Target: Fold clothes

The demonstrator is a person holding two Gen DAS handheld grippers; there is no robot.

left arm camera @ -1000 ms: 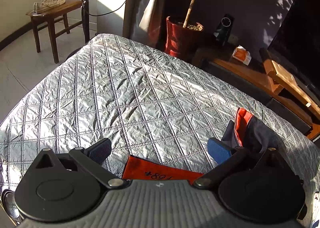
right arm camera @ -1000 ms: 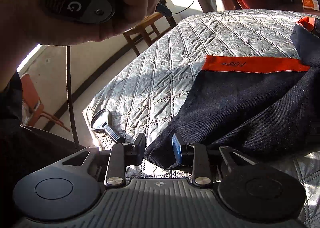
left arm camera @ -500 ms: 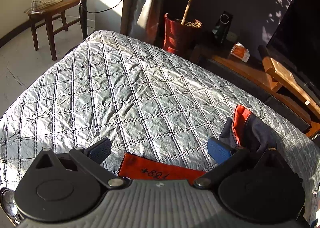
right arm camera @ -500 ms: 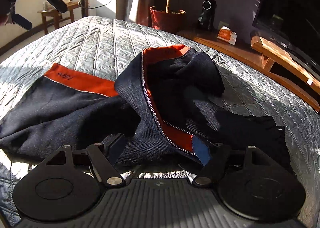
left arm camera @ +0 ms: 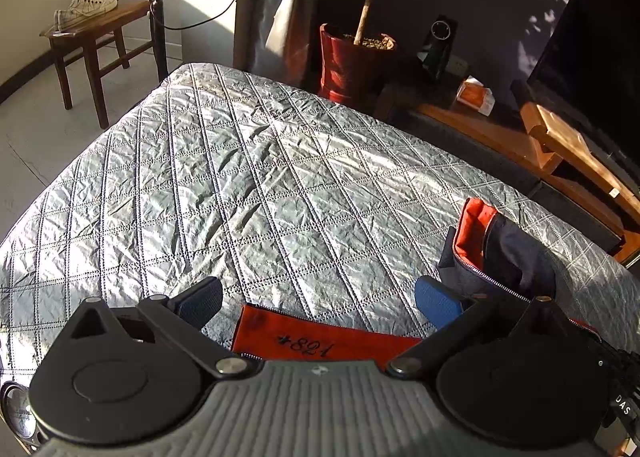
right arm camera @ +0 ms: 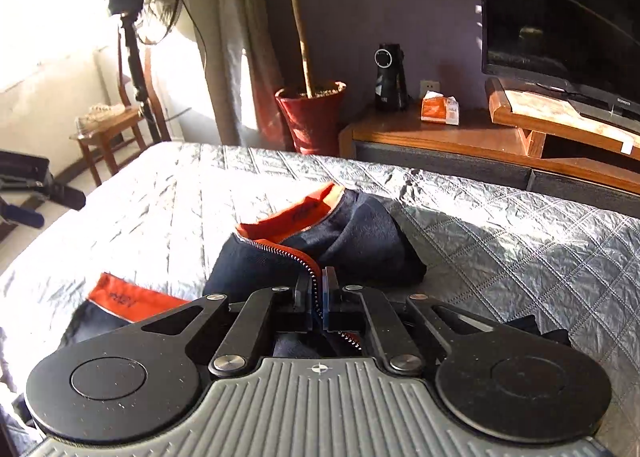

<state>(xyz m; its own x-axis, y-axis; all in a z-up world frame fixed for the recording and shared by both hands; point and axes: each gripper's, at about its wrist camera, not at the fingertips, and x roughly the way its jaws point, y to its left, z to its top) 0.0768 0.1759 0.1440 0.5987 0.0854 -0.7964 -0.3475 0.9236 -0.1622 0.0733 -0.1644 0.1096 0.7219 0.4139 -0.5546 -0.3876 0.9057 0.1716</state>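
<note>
Navy zip-up jacket with orange lining (right arm camera: 360, 233) lies crumpled on the silver quilted bedspread (right arm camera: 500, 225), its collar end heaped toward twelve o'clock of the right gripper (right arm camera: 318, 297). That gripper's jaws are pressed together on the zipper edge (right arm camera: 308, 269) of the garment. At nine o'clock in the right wrist view, an orange hem band with dark handwriting (right arm camera: 128, 299) lies flat. The left gripper (left arm camera: 320, 299) hangs over that same band, jaws spread wide and holding nothing, with the heaped collar at its two o'clock.
</note>
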